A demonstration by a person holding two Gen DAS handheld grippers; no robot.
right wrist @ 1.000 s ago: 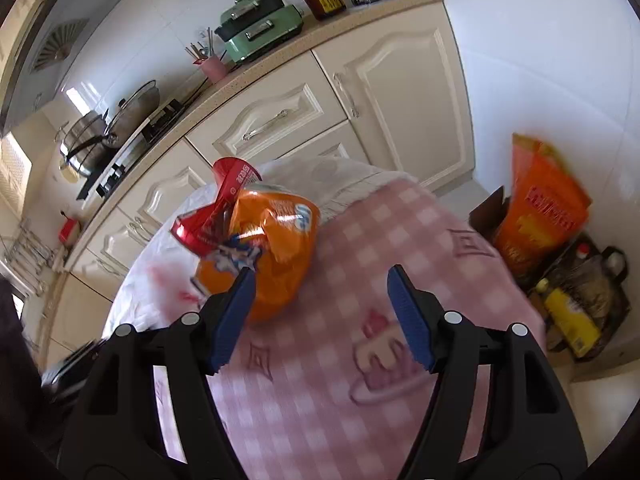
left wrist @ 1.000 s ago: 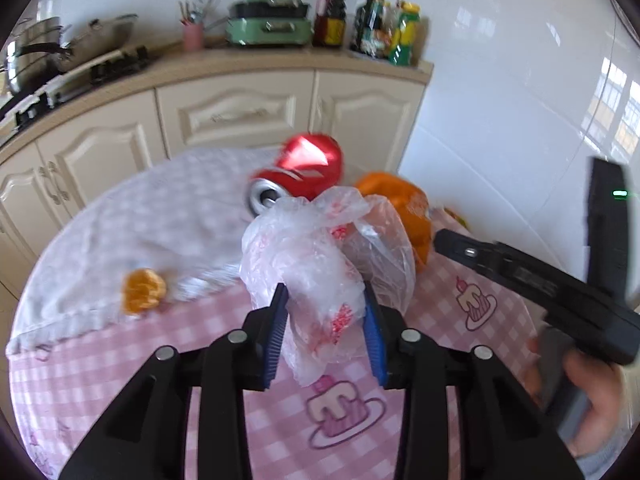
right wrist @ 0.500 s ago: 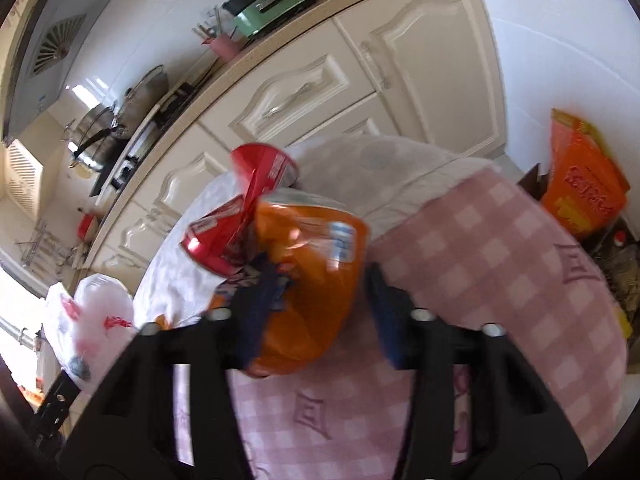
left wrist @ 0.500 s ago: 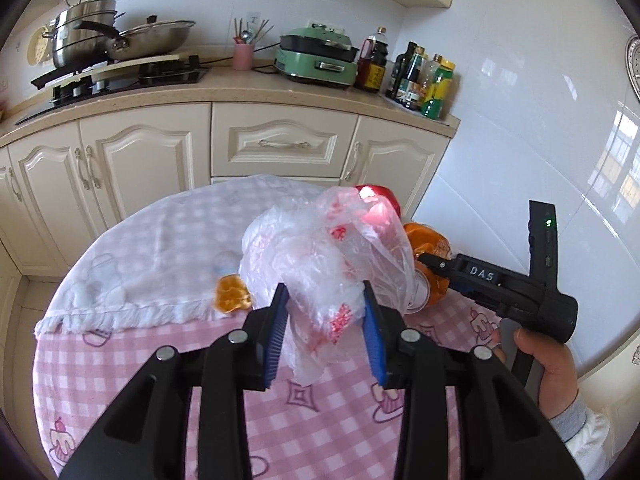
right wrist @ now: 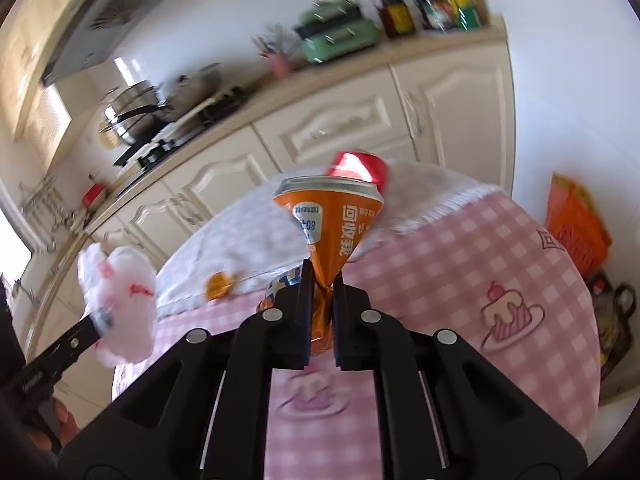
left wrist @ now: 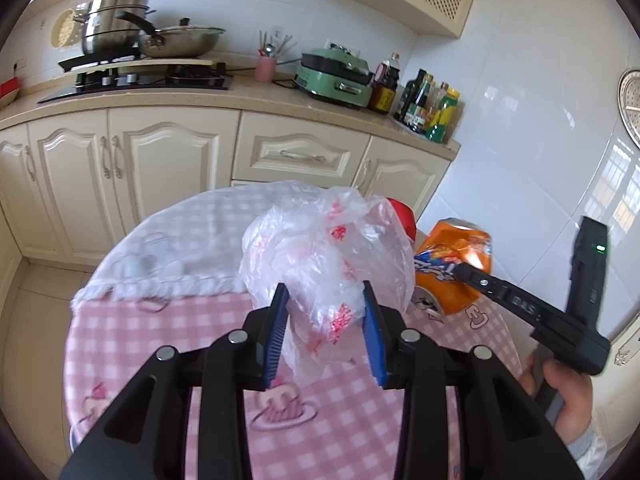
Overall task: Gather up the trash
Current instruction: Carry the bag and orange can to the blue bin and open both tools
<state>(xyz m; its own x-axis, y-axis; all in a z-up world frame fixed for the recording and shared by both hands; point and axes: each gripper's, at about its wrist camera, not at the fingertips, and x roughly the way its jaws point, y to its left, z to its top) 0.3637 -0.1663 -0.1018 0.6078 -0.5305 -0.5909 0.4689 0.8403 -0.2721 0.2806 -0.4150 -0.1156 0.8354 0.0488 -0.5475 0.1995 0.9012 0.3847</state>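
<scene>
Two grips: orange can [right wrist: 334,224] pinched between right jaws, plastic bag [left wrist: 324,256] between left jaws

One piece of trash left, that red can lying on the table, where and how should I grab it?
Grip the red can across its round body, coming from above. It lies on the white cloth beyond the orange can, so its sides look freest. Both hand-held grippers are full now.

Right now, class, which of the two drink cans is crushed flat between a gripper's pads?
The orange can, pinched at its flattened waist by the right gripper. The red can lies behind it, ungripped.
</scene>
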